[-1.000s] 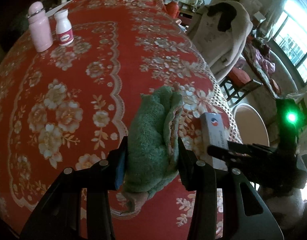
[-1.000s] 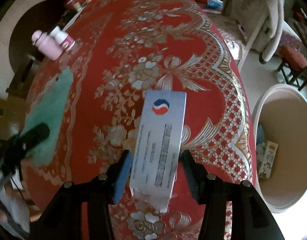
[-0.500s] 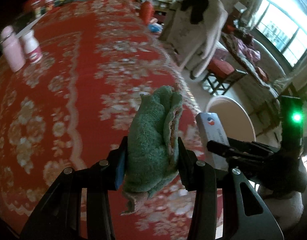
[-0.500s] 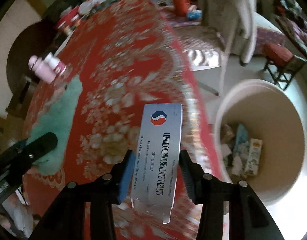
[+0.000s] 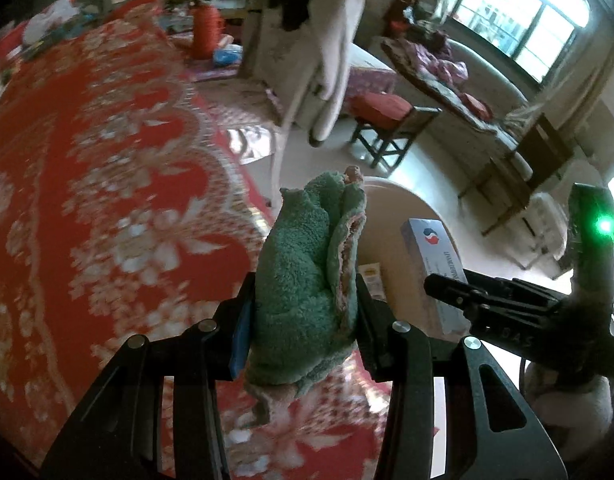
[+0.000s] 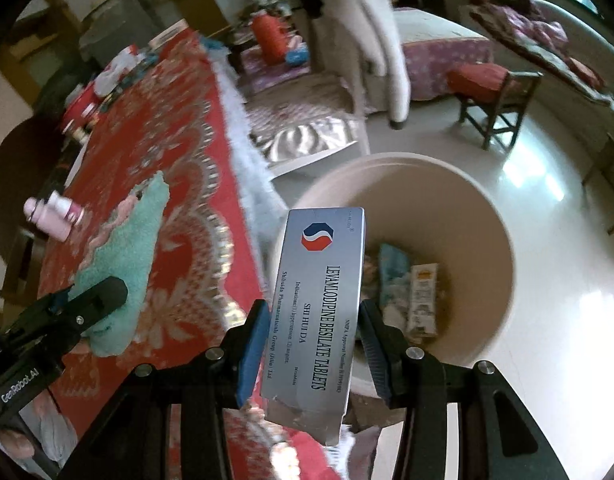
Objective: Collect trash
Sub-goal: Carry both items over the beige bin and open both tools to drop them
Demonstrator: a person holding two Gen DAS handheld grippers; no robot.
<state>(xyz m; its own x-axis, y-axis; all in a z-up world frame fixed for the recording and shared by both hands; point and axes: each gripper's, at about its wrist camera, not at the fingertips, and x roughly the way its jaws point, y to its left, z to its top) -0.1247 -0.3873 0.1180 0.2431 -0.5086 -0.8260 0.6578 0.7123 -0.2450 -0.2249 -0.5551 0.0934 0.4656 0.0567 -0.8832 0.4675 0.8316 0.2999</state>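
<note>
moved: both grippers have swung off the table toward its right edge since 1 s ago; the bin, then off to the side, now sits under the tablet box
pink bottles [image 6: 53,216]: two, far left on the red floral tablecloth [image 5: 87,184], touching each other
left gripper [image 5: 303,320]: clamped on a folded green towel [image 5: 307,280], pads pressed into both sides; the towel stands upright between the fingers, a frayed pinkish end hanging below
towel position: over the table's right edge, its top overlapping the bin rim in the left wrist view
right gripper [image 6: 311,344]: closed on a silver tablet box [image 6: 319,312] printed "levamlodipine besilate tablets", held lengthwise, torn flap at the near end
box position: in the air, far end over the near-left part of the bin opening
bin [image 6: 503,248]: round beige tub on the floor just beside the table, holding a few packets [image 6: 421,300] and wrappers
background: wooden stool with a red cushion [image 6: 491,96] well beyond the bin, pale coat [image 5: 327,40] hung over a chair
</note>
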